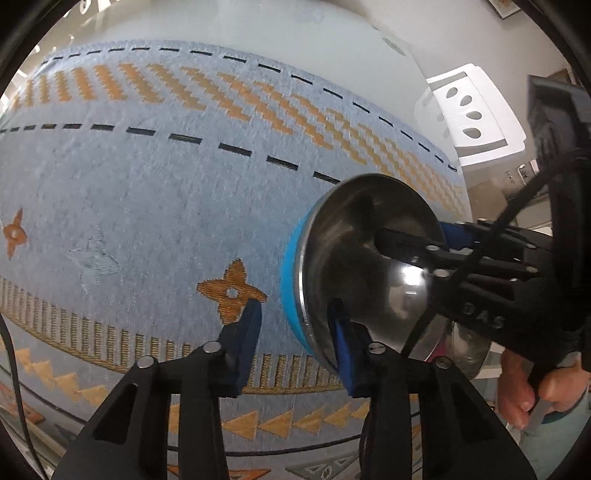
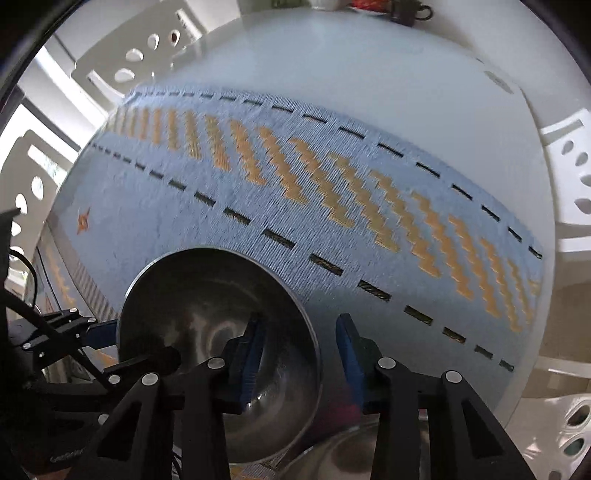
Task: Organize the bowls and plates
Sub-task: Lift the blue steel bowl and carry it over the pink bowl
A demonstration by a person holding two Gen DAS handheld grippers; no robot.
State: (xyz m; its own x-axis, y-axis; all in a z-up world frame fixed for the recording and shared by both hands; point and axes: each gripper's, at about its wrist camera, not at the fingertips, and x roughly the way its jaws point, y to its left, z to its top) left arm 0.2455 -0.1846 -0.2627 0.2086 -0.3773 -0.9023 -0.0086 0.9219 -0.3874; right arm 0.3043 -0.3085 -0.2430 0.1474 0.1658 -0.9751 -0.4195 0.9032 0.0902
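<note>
A steel bowl (image 1: 354,236) with a blue outer band (image 1: 291,295) hangs tilted above the patterned blue cloth. In the left wrist view my right gripper (image 1: 417,242) comes in from the right with one finger inside the bowl and one outside its rim. In the right wrist view the same bowl (image 2: 207,295) sits low at centre-left, and my right gripper (image 2: 301,354) stands wide around its right rim without pinching. My left gripper (image 1: 295,332) is open and empty, its right pad close to the bowl's lower rim. It shows at the left of the right wrist view (image 2: 96,332).
A second steel dish (image 2: 340,454) lies under the bowl, also in the left wrist view (image 1: 469,350). The blue and orange cloth (image 1: 147,184) covers a round white table (image 2: 369,66). White perforated chairs (image 1: 469,110) stand around it. Small items (image 2: 388,9) sit at the far edge.
</note>
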